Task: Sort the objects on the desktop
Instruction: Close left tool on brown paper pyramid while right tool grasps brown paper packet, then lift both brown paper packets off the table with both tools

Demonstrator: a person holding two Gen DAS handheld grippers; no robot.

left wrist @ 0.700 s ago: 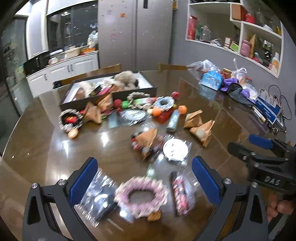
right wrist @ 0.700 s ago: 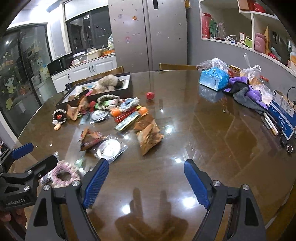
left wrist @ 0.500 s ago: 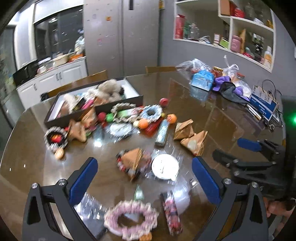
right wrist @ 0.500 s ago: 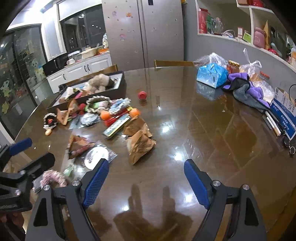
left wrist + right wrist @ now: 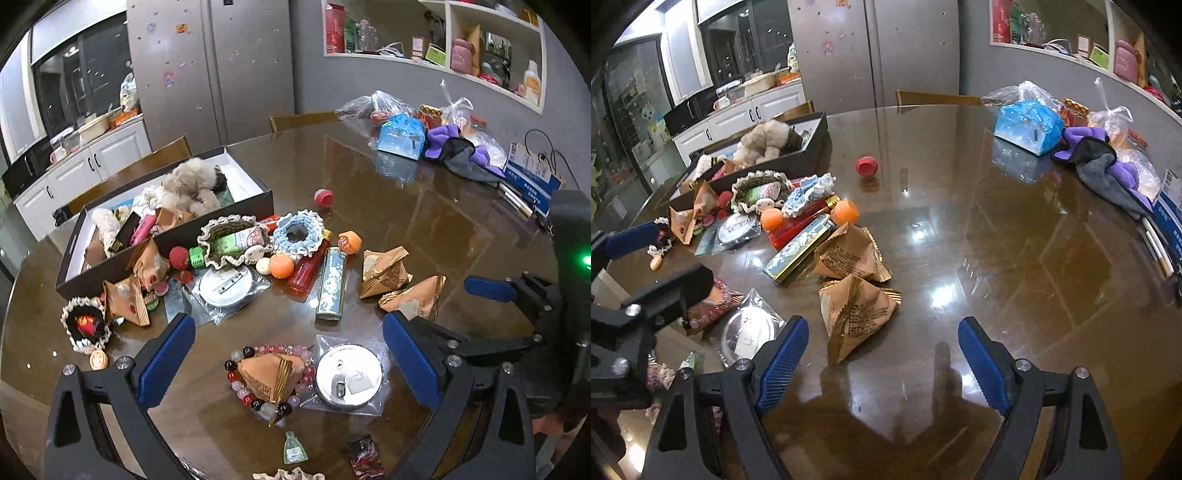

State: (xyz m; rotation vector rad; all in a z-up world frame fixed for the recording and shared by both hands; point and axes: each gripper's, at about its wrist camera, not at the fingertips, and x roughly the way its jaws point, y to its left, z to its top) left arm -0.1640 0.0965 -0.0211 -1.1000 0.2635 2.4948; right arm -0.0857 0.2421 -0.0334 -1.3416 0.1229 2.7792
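- The left gripper point(image 5: 288, 354) hangs above the near part of the brown table point(image 5: 424, 206) with its jaws wide apart and nothing between them.
- Below it lie a brown paper pyramid packet point(image 5: 269, 374) resting on a bead bracelet point(image 5: 258, 402), and just right of them a round white badge in a clear bag point(image 5: 347, 376).
- The right gripper point(image 5: 882, 365) is likewise spread and empty, with a crumpled paper packet point(image 5: 855, 314) just beyond its left finger.
- The black box point(image 5: 192, 236), already holding a plush toy point(image 5: 192, 184) and other bits, stands at the far left; loose items crowd its near wall, among them a patterned lighter point(image 5: 330, 282), a blue crocheted ring point(image 5: 297, 234) and an orange ball point(image 5: 281, 266).
- A red cap point(image 5: 866, 166) sits alone, well apart from the heap.
- Judgement: this is the approach before a pick, with most sorting not yet done.
- The next move likely calls for lowering the left gripper around the packet without snagging the bracelet beneath.
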